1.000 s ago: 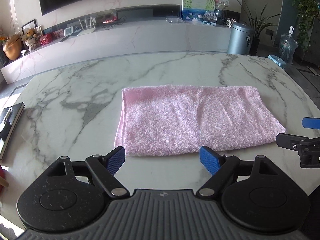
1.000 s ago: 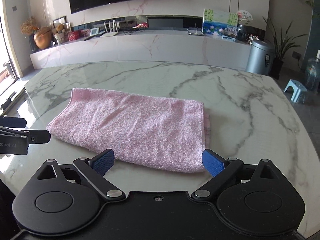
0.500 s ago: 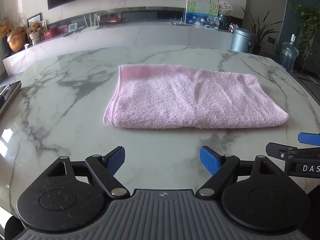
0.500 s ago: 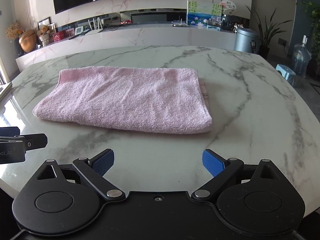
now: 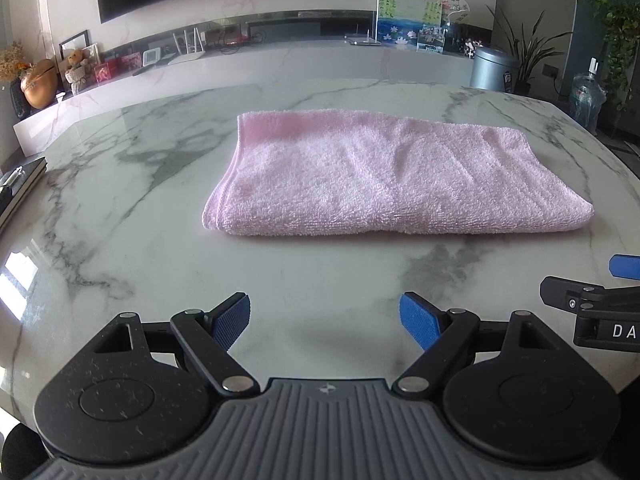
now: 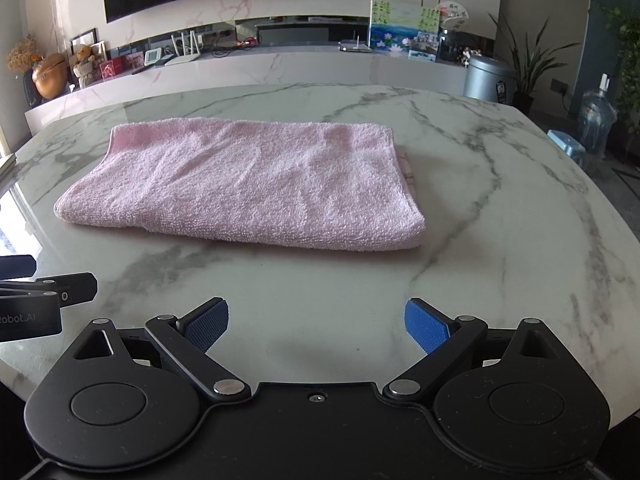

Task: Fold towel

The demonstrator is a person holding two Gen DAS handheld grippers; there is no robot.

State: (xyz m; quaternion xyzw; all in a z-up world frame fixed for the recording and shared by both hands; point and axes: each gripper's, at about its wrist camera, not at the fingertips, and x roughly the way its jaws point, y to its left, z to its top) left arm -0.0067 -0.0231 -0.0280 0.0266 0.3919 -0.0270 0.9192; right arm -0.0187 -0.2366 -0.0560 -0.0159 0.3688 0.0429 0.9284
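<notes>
A pink towel (image 5: 384, 176) lies folded flat on the marble table (image 5: 120, 208), a long rectangle with its folded edge toward me. It also shows in the right wrist view (image 6: 248, 184). My left gripper (image 5: 325, 320) is open and empty, over bare marble well short of the towel's near edge. My right gripper (image 6: 316, 324) is open and empty, also short of the near edge. The right gripper shows at the right edge of the left wrist view (image 5: 592, 304). The left gripper shows at the left edge of the right wrist view (image 6: 44, 292).
A dark notebook (image 5: 16, 188) lies at the table's left edge. Behind the table runs a marble sideboard (image 5: 280, 64) with small items. A grey bin (image 5: 494, 70), plants and a water bottle (image 5: 586, 100) stand on the floor at right.
Both grippers have pulled back from the towel toward the near table edge and dropped to a lower angle. The towel lies still, folded. Both jaws stay open.
</notes>
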